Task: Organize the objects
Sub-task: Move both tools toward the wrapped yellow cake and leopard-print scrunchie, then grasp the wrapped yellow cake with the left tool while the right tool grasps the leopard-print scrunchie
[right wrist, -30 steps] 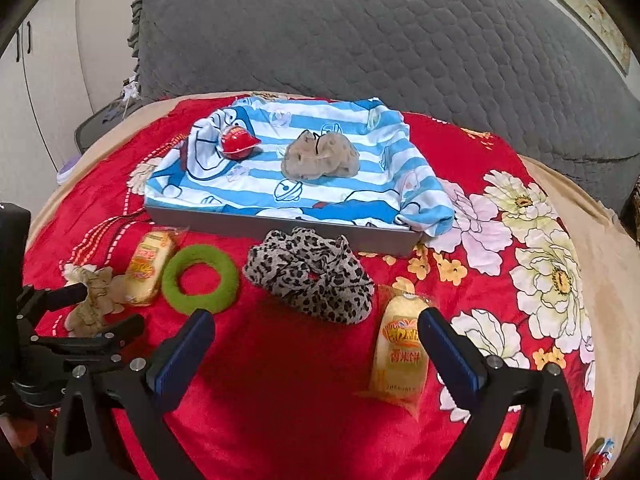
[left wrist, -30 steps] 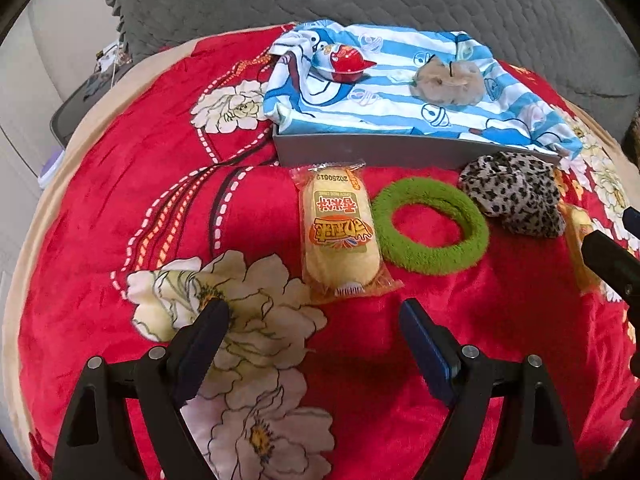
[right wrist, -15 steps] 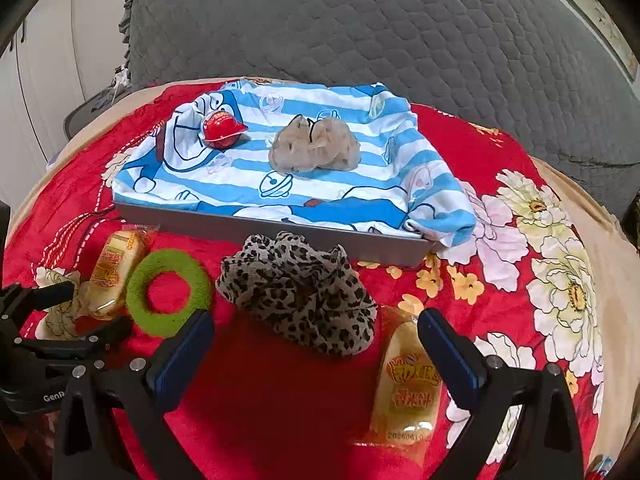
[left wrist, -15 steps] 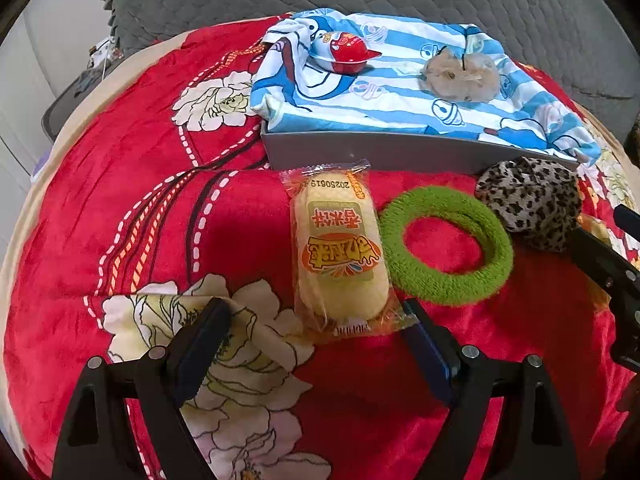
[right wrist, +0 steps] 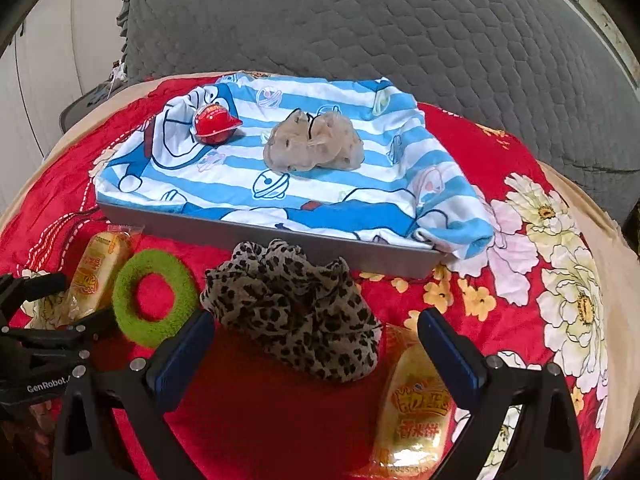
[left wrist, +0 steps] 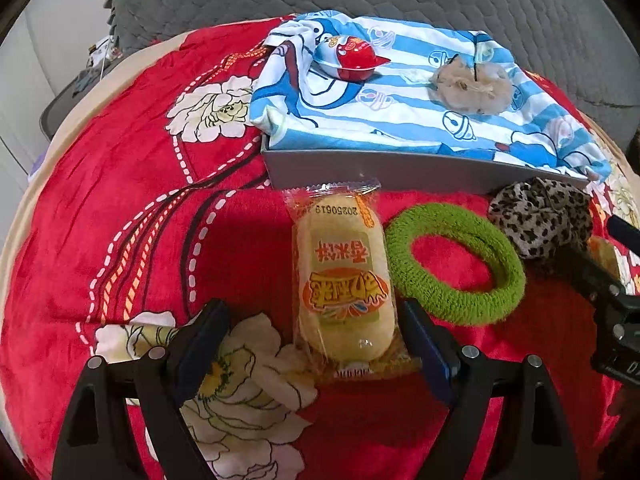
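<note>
Left wrist view: the left gripper [left wrist: 314,334] stands wide, its jaws either side of the near end of a yellow rice-cracker snack in clear wrapper [left wrist: 344,280] on the red floral blanket [left wrist: 132,208] — just before the grey tray's [left wrist: 380,170] front wall, beside a green fuzzy ring [left wrist: 456,262]. The right gripper [right wrist: 316,342] is wide too — over a leopard-print scrunchie [right wrist: 296,308], a second yellow snack pack [right wrist: 416,412] by its right jaw

I am leaning over a bed spread with a red blanket [left wrist: 240,248] printed with big pale flowers, backed by a grey quilted headboard [right wrist: 360,28], with a white wall [right wrist: 52,60] off to the left side.
</note>
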The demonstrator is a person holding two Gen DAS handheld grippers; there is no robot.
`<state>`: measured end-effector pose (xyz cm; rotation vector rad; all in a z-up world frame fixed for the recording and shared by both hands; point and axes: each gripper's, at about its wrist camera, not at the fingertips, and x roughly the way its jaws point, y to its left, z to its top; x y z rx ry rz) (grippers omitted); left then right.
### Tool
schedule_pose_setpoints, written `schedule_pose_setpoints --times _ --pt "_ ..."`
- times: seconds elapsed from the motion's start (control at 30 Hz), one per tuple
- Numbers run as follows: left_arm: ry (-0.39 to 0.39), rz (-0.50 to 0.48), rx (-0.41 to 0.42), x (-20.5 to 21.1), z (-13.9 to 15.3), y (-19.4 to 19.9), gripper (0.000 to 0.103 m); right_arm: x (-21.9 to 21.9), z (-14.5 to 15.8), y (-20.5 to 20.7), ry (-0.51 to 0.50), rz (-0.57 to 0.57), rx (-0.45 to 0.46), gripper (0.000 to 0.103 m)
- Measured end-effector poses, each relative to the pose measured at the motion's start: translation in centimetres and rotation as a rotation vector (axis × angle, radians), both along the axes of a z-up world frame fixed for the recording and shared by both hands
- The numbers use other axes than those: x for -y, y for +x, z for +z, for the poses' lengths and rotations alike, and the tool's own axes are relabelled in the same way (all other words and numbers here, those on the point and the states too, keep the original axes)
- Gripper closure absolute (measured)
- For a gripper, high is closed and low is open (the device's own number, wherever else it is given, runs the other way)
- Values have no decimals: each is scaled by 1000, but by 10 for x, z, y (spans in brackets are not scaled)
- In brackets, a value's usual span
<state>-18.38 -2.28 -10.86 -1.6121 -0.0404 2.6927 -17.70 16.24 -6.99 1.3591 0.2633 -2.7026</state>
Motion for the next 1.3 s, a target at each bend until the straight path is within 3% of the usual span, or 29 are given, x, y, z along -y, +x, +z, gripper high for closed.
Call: schedule_pose_setpoints --times 0.53,0.67,0.73,0.87,0.93,1.07,1.3 --pt "15 -2 -28 2 -3 -16 16 7 -19 -17 13 14 15 4" --pt "21 -12 -31 1 -3 -19 21 8 -25 -20 -10 22 39 20" --pt "23 -19 -33 0 -3 -19 33 8 -28 -21 -27 24 59 29" --pt "51 -33 -30 -1 -1 -20 46 6 -27 -21 -63 23 68 48" --pt "61 -42 -30 -2 -1 -19 60 5 -25 -21 -89 31 71 59" --pt "74 -50 -33 -3 1 -16 62 5 -19 -20 -112 45 72 72" --pt "84 -54 -38 -4 8 -11 62 2 -5 -14 -150 45 53 76"
